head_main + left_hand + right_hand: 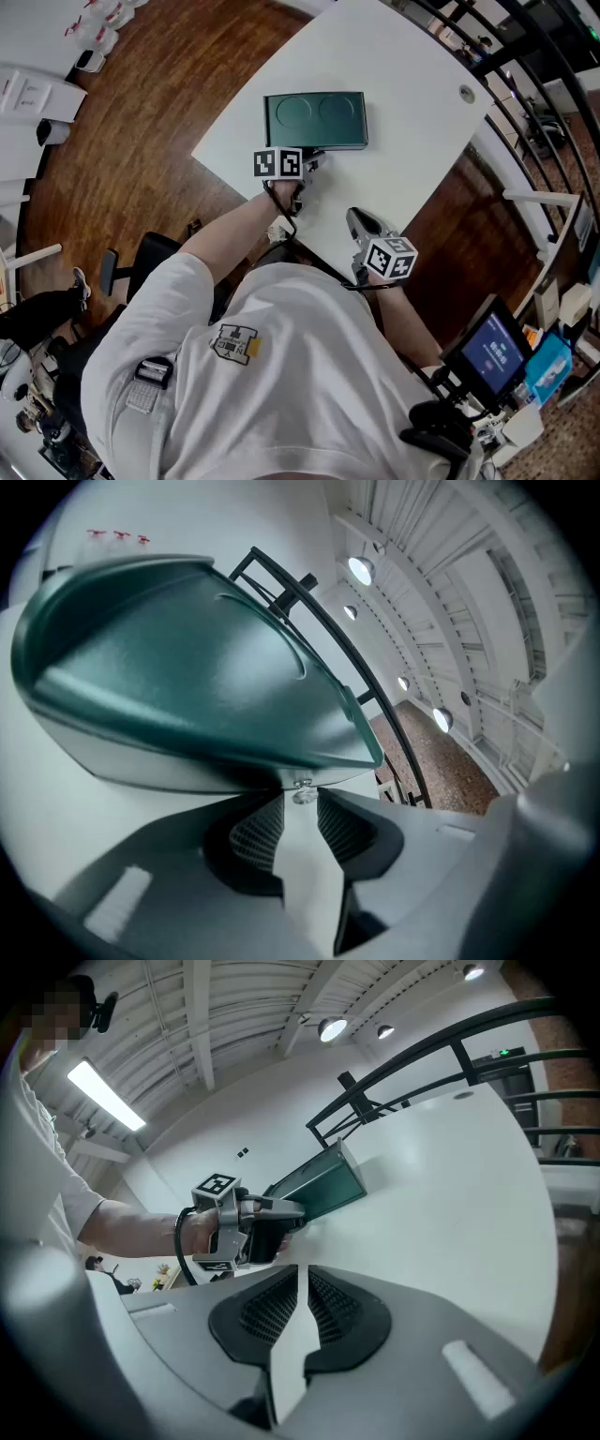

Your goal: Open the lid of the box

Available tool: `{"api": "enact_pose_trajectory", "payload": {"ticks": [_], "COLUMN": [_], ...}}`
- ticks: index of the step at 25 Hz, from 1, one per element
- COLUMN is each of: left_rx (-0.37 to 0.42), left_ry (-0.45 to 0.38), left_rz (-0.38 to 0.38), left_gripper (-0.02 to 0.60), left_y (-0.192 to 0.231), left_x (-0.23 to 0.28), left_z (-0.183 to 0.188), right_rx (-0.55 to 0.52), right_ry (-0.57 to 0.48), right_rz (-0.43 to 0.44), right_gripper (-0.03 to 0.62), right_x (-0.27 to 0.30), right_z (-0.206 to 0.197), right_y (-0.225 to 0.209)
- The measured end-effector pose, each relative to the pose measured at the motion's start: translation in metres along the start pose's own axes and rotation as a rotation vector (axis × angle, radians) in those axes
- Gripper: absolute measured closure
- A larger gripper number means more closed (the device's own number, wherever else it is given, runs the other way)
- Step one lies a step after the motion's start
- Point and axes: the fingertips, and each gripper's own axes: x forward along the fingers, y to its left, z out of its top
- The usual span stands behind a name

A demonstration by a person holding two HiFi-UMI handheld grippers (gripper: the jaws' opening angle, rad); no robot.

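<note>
A dark green box (314,120) with a flat lid lies on the white table (412,159). My left gripper (317,157) is at the middle of its near edge. In the left gripper view the lid (187,667) fills the upper left, and a small shiny metal clasp (302,792) sits between the narrowly parted tips of the left gripper (301,797), which look closed on it. My right gripper (356,220) rests apart from the box, nearer the table's front edge. It is shut with nothing in it (302,1274), and its view shows the box (319,1190) and the left gripper (281,1218).
The table has a round grommet (466,92) near its far right corner. A black railing (525,56) runs behind the table. An office chair (122,267) stands at the lower left and a lit screen (492,352) at the lower right.
</note>
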Motion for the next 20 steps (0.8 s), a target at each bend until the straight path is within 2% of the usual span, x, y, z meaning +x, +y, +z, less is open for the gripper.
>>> {"api": "enact_pose_trajectory", "payload": {"ticks": [3, 8, 20], "left_rx": [0.007, 0.002, -0.025], "left_ry": [-0.007, -0.013, 0.003], "left_rz": [-0.001, -0.001, -0.013], "left_gripper": [0.503, 0.505, 0.505], "left_y": [0.0, 0.0, -0.008], "left_x": [0.001, 0.001, -0.02], "left_z": [0.0, -0.003, -0.075], "right_rx": [-0.001, -0.006, 0.004], "right_ry": [0.0, -0.006, -0.005], "right_rz": [-0.001, -0.004, -0.017], "right_gripper": [0.563, 0.563, 0.565], "right_x": [0.001, -0.001, -0.025], "right_z": [0.0, 0.002, -0.007], "right_y": [0.0, -0.002, -0.016]}}
